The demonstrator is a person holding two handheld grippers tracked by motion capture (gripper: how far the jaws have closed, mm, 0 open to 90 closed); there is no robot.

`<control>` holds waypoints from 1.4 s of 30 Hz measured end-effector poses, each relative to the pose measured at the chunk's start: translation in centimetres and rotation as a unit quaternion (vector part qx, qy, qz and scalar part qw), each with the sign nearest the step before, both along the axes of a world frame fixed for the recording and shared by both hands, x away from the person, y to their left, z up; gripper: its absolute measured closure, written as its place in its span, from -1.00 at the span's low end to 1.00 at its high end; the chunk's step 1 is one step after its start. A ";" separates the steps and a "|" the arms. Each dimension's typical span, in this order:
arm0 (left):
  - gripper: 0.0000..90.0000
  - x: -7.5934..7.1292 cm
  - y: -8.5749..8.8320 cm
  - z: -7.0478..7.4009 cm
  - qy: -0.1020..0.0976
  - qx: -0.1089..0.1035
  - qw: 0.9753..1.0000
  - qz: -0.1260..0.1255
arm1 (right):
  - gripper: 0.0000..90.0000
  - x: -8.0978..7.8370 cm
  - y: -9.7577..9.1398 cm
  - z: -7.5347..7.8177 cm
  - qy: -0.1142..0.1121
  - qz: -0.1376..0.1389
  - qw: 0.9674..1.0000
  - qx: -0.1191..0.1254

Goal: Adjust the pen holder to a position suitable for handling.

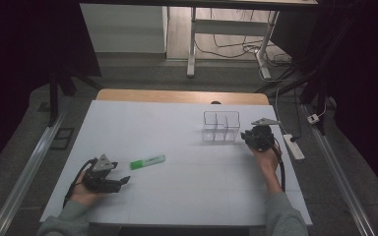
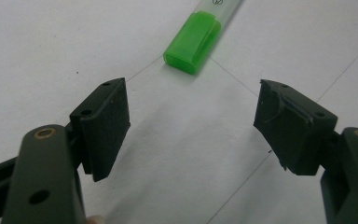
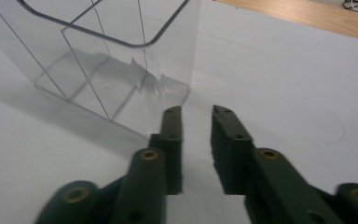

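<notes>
White, matte sheet over the surface, with a bare strip of pale wood along the far edge. Green-capped highlighter lying flat toward the near left corner, long and slim, pale barrel pointing right. Clear plastic organizer toward the far right edge, boxy, thin-walled, split by dividers into compartments. Left tool held low near the near left corner, jaws aimed right and spread, just short of the highlighter and apart from it. Right tool held just beside the organizer's right end, grey three-cornered plate on top; gap between the jaws too small to read from above.

Glossy green cap of the highlighter at the top of the left gripper view, rounded-rectangular, translucent barrel running off the upper edge. Left tool spread wide, matte black blocky pads with screw holes, bare white sheet between them, nothing gripped, cap lying ahead of the tips and untouched.

Transparent, smooth wall of the organizer in the upper left of the right gripper view, rounded rim, dividers and reflections visible through it, near corner standing on the sheet. Right tool drawn nearly together, a narrow slit left between the flat black pads, white sheet visible through the slit, nothing pinched. Left-hand pad just beside the organizer's near corner; contact cannot be told. Wooden strip across the upper right.
</notes>
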State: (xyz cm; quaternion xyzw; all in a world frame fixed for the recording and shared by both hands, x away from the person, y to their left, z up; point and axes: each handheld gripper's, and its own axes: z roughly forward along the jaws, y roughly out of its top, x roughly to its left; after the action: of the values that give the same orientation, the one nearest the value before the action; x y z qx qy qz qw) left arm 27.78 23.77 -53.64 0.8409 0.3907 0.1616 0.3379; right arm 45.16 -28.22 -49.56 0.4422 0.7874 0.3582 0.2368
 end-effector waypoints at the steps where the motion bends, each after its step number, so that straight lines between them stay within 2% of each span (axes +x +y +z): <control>1: -0.42 0.0 0.0 0.0 0.000 0.000 1.000 0.000 | 0.78 0.1 0.2 0.0 0.000 0.001 1.000 -0.001; 4: -0.42 0.0 0.0 0.0 -0.001 0.000 1.000 0.001 | 1.00 0.6 0.6 -0.1 0.002 -0.002 1.000 -0.012; 13: -0.42 0.0 0.1 0.0 -0.001 0.001 1.000 0.001 | 1.00 1.4 0.9 -0.2 0.001 -0.003 1.000 -0.009; 19: -0.42 0.0 0.1 0.0 0.000 0.001 1.000 0.001 | 1.00 1.7 0.9 -0.3 -0.002 0.008 1.000 -0.004; 42: -0.42 0.0 0.0 0.0 -0.001 0.002 1.000 0.000 | 1.00 1.8 2.0 -0.4 -0.004 0.021 1.000 0.000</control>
State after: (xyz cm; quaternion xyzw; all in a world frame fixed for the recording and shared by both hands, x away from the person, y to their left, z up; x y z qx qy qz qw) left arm 27.82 23.82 -53.67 0.8415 0.3899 0.1634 0.3363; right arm 47.01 -26.22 -49.98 0.4240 0.7956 0.3653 0.2321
